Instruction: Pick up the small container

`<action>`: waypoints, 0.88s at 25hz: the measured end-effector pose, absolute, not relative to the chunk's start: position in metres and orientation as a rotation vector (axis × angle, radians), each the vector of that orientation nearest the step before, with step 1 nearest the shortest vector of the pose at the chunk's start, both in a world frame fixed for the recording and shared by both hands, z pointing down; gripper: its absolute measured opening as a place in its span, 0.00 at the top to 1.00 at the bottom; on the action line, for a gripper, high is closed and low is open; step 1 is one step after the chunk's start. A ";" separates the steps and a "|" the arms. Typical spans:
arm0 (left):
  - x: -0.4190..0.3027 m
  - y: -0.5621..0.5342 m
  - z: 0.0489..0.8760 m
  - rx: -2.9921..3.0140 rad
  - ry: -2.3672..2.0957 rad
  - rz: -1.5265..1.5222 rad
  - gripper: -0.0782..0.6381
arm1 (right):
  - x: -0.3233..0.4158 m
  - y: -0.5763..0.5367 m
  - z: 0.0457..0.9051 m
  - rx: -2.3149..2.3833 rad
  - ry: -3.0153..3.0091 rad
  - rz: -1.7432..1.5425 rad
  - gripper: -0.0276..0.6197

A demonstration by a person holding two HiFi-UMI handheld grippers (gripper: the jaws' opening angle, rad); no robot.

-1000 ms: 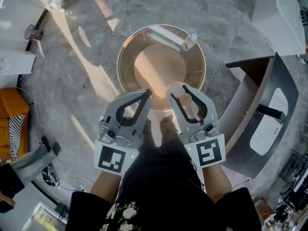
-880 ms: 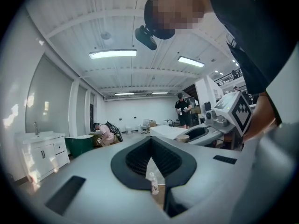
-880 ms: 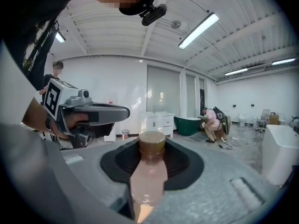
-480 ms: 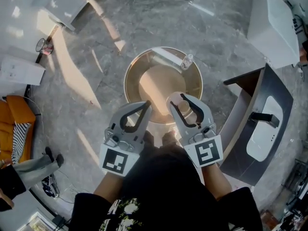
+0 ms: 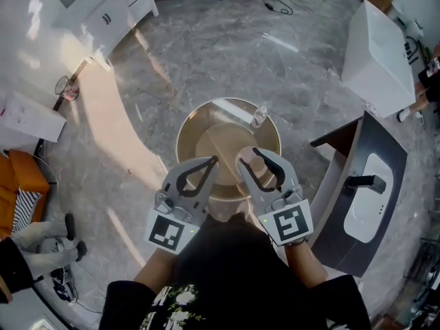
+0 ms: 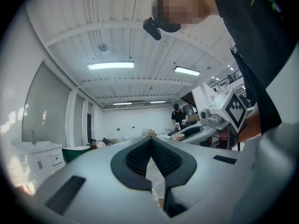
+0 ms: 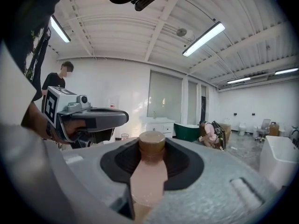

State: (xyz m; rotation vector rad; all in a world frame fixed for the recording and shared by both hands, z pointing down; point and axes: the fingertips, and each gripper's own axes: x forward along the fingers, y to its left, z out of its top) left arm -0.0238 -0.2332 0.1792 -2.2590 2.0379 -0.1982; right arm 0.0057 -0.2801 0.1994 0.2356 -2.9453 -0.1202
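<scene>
The small container is a pale pink bottle (image 7: 148, 174) with a brown cap (image 7: 152, 145). It stands upright between the jaws of my right gripper (image 7: 152, 141), which is shut on its body. In the head view the bottle (image 5: 256, 164) shows inside the right gripper (image 5: 251, 158), held over the near rim of a round brown table (image 5: 190, 129). My left gripper (image 5: 212, 161) hovers beside it on the left. Its tips meet, and in the left gripper view this gripper (image 6: 151, 139) holds nothing.
A small clear bottle (image 5: 259, 115) and a white strip (image 5: 233, 108) lie at the table's far edge. A dark counter with a white sink (image 5: 365, 199) stands to the right, and a white block (image 5: 375, 52) behind it. White cabinets (image 5: 110, 12) stand far left on the marble floor.
The table looks smaller and further below than before. Both grippers keep their places side by side, and the right one still holds the bottle.
</scene>
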 end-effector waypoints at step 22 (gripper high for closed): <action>-0.024 -0.245 0.124 -2.292 1.921 -0.090 0.87 | 0.015 -0.284 0.123 0.317 -3.057 -0.140 0.76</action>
